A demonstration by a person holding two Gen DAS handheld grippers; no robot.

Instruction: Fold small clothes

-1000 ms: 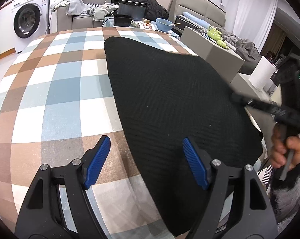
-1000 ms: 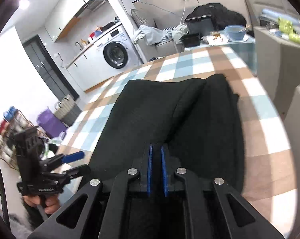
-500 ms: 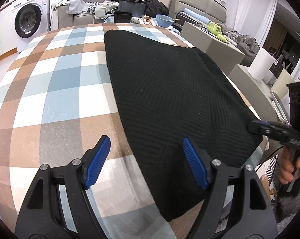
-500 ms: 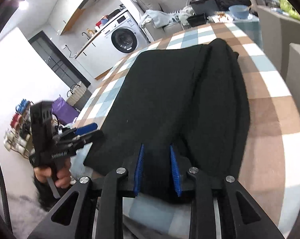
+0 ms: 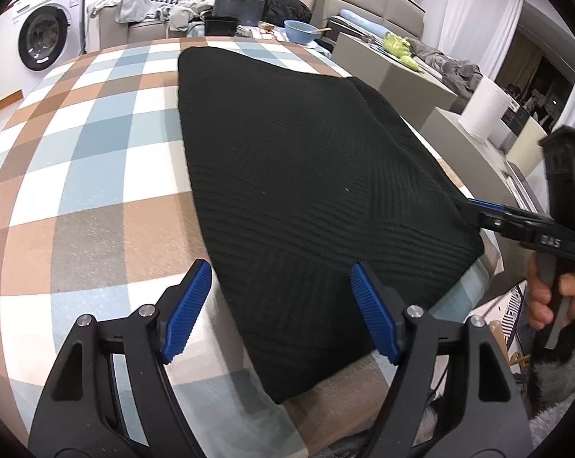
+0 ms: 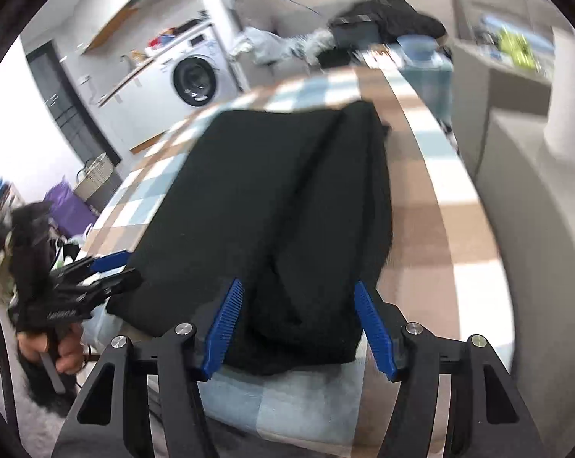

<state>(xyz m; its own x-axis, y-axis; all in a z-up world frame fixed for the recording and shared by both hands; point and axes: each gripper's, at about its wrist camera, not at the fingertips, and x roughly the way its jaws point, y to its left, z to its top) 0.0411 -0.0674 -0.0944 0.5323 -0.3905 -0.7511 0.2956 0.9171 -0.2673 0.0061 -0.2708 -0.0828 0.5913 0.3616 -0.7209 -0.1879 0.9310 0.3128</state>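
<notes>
A black knit garment (image 5: 295,175) lies flat on the checked tablecloth (image 5: 89,175), folded lengthwise, with a fold line running along it (image 6: 310,198). My left gripper (image 5: 281,309) is open and empty, hovering over the garment's near left corner. My right gripper (image 6: 299,324) is open and empty, its jaws spread around the garment's near edge at the table's front. The right gripper also shows at the right of the left wrist view (image 5: 490,213). The left gripper shows at the left of the right wrist view (image 6: 108,267).
A washing machine (image 5: 43,38) stands far left. A sofa with clothes, a black box (image 5: 220,24) and a blue bowl (image 5: 301,30) lie beyond the table's far end. A grey cabinet (image 5: 398,72) and a white paper roll (image 5: 484,110) stand to the right.
My right gripper has opened and let go of the garment, which now lies flat. It has drawn back toward the table's front edge. The left gripper stays open.
</notes>
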